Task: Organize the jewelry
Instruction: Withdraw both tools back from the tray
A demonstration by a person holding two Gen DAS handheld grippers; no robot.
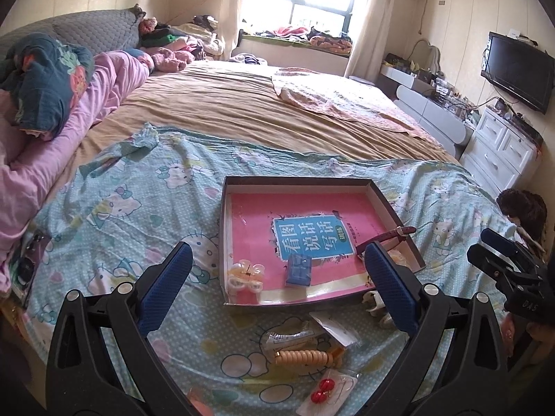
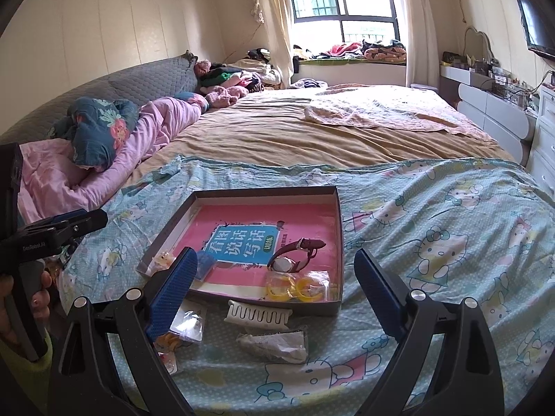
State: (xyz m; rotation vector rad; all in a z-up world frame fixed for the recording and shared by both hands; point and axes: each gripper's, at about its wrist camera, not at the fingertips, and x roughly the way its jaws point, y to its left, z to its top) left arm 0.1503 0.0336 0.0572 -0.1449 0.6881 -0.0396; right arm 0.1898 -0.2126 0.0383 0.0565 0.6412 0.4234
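Blue pads of the left gripper (image 1: 277, 277) are seen spread wide in the left wrist view, with nothing between them; the jaws hang above the sheet (image 1: 114, 208) and the near edge of the box (image 1: 392, 208). Inside the box, on a pink book (image 1: 305, 218), a hair claw (image 1: 244, 275), a small blue case (image 1: 298, 270) and a watch (image 1: 399, 234) are already laid. Outside it, just before the near wall, a spiral hair tie (image 1: 305, 358), a packet of red beads (image 1: 321, 391) and some clear packets (image 1: 333, 327) are left loose. The packets overlap, so two could be lifted at once, or one dragged off by a pad closed on its thin film. The right finger hides part of a white clip (image 1: 373, 303), which could be knocked if the jaws are lowered blind.

From the right wrist view, the right gripper (image 2: 274, 287) is likewise wide open and empty. A white comb clip (image 2: 258, 313) lies touching or just beside the box's near wall, and a crumpled packet (image 2: 274, 343) lies nearer the camera. In the box corner, yellow rings (image 2: 293, 287) in a bag rest close to the watch. The sheet is soft and wrinkled, so a finger pressed down could catch cloth with the item, or tilt the shallow box and slide its contents. The left gripper is near, at the left edge, so a clash is possible if both reach for the same pile.
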